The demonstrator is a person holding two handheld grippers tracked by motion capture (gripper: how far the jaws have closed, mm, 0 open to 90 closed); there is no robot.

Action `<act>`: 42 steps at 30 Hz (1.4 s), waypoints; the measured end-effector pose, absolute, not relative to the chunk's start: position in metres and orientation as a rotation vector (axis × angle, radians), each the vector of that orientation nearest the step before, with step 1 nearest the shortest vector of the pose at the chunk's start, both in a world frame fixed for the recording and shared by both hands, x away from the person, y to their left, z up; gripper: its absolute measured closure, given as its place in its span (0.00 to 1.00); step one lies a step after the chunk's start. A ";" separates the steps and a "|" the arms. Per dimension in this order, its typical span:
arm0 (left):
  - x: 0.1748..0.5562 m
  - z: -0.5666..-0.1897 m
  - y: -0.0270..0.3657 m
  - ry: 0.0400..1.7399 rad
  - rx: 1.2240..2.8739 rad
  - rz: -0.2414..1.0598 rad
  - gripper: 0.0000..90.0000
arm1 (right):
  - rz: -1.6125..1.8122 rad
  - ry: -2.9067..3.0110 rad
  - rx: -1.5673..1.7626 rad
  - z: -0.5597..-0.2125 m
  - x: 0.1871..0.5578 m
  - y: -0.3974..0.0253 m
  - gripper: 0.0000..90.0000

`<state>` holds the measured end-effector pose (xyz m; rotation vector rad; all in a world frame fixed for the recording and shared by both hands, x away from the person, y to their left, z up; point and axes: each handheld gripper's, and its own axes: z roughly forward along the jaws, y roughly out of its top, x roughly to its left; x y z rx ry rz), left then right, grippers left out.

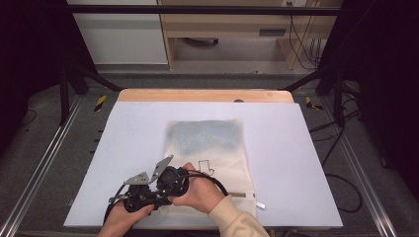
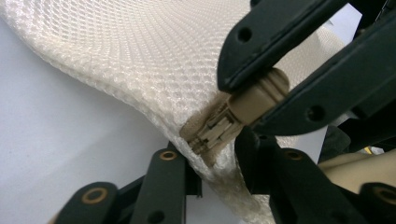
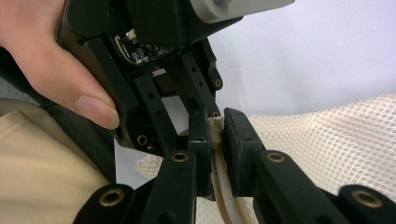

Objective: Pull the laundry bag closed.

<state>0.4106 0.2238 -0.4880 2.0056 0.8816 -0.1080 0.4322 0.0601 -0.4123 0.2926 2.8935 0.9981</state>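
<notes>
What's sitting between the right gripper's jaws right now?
The beige zipper pull of the mesh bag, pinched by the right gripper. Left gripper view shows it best.

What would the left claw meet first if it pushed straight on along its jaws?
Most likely the right claw, whose jaws pinch the beige zipper pull of the mesh bag directly ahead. The left claw already grips the bag's corner, so depth is tight.

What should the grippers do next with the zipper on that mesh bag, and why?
Probably pull the zipper pull slowly along the bag's edge with the right gripper, while the left gripper holds firm. The right gripper's jaws are shut on the beige pull at the corner of the mesh bag, and the left gripper pinches the zipper tape beside it, which should steady the bag.
</notes>
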 end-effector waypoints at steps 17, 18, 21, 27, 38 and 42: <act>0.412 -0.484 0.230 0.892 2.006 -0.098 0.94 | 0.920 2.888 0.254 -0.417 0.431 0.056 0.91; 0.412 -0.484 0.230 0.893 2.003 -0.102 0.94 | 0.908 2.890 0.256 -0.417 0.431 0.055 0.91; 0.412 -0.483 0.229 0.882 2.015 -0.096 0.94 | 0.908 2.892 0.259 -0.417 0.431 0.054 0.91; 0.412 -0.482 0.230 0.895 2.001 -0.089 0.94 | 0.845 2.895 0.267 -0.418 0.431 0.050 0.91; 0.410 -0.482 0.230 0.898 2.008 -0.079 0.94 | 0.829 2.903 0.290 -0.423 0.433 0.042 0.91; 0.410 -0.482 0.231 0.902 2.006 -0.078 0.94 | 0.826 2.909 0.296 -0.424 0.433 0.040 0.91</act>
